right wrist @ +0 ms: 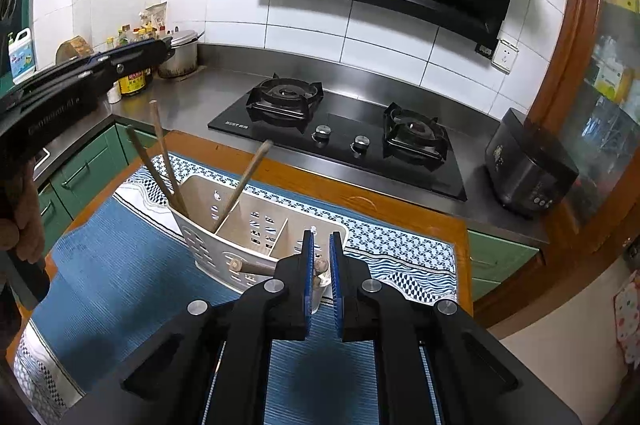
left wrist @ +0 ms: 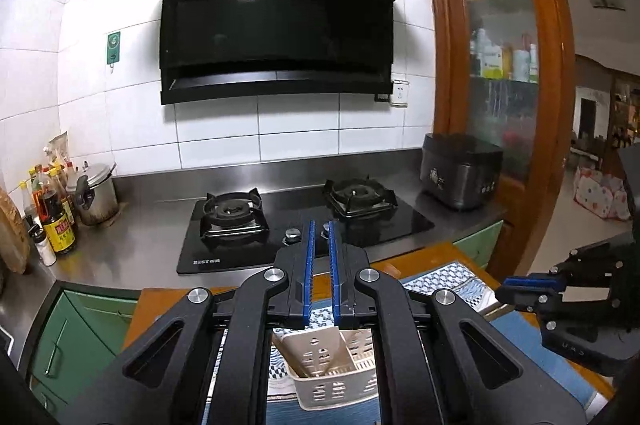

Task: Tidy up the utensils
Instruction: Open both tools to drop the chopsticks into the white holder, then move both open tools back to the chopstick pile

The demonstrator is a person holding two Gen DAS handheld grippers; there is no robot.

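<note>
A white perforated utensil caddy (right wrist: 208, 245) with several compartments stands on a blue patterned mat (right wrist: 112, 277). Three wooden sticks (right wrist: 160, 145) lean out of its far-left compartment. Wooden handle ends (right wrist: 252, 267) lie at its near side, just under my right gripper (right wrist: 321, 235). That gripper is shut, its blue pads pressing on nothing. My left gripper (left wrist: 321, 225) is also shut and empty, held above the caddy (left wrist: 332, 365) and pointing at the stove. Each gripper shows in the other's view: the right gripper (left wrist: 506, 291) at the right, the left gripper (right wrist: 170, 45) at upper left.
The mat lies on a wooden table (right wrist: 360, 201) against a steel counter with a black two-burner hob (right wrist: 340, 141). A dark rice cooker (right wrist: 528, 169) stands at the right, a pot (right wrist: 180, 57) and sauce bottles (right wrist: 132, 81) at the left. A hand (right wrist: 24, 221) holds the left gripper's handle.
</note>
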